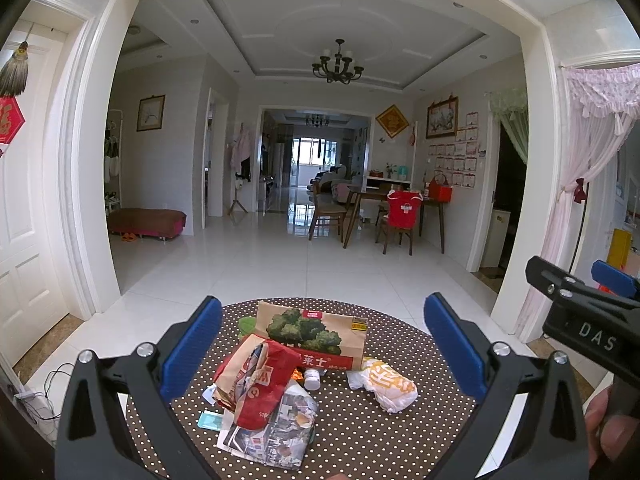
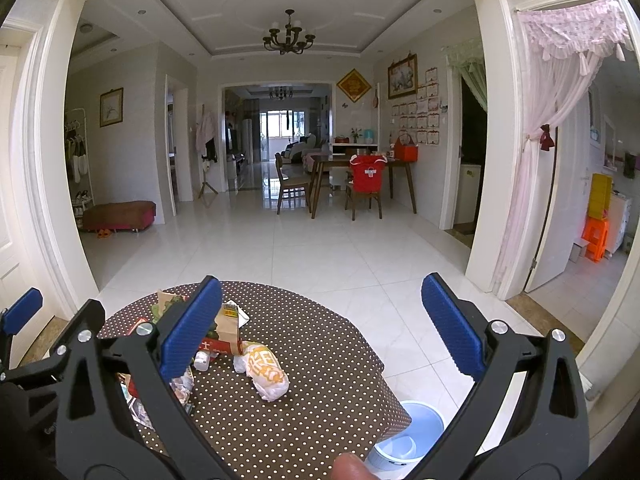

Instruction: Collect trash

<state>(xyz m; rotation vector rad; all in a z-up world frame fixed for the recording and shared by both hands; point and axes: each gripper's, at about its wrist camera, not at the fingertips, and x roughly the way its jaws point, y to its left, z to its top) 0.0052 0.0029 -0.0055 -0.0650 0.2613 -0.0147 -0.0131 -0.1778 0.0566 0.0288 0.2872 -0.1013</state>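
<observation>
Two blue-padded fingers of my left gripper [image 1: 323, 346] stand wide apart, gripping nothing, above the round polka-dot table [image 1: 400, 432]. On it I see a brown paper bag [image 1: 320, 334] printed with broccoli, with crumpled red wrappers [image 1: 260, 384] in front of it, a small white bottle [image 1: 312, 379] at its base and a white-and-yellow wrapped bundle [image 1: 386, 386] to its right.

From the right wrist, my right gripper [image 2: 322, 324] is equally wide and empty. The bundle [image 2: 266, 372] lies just right of the bag [image 2: 228, 330]; a pale blue bin [image 2: 408, 432] stands on the floor beside the table [image 2: 320, 360].
</observation>
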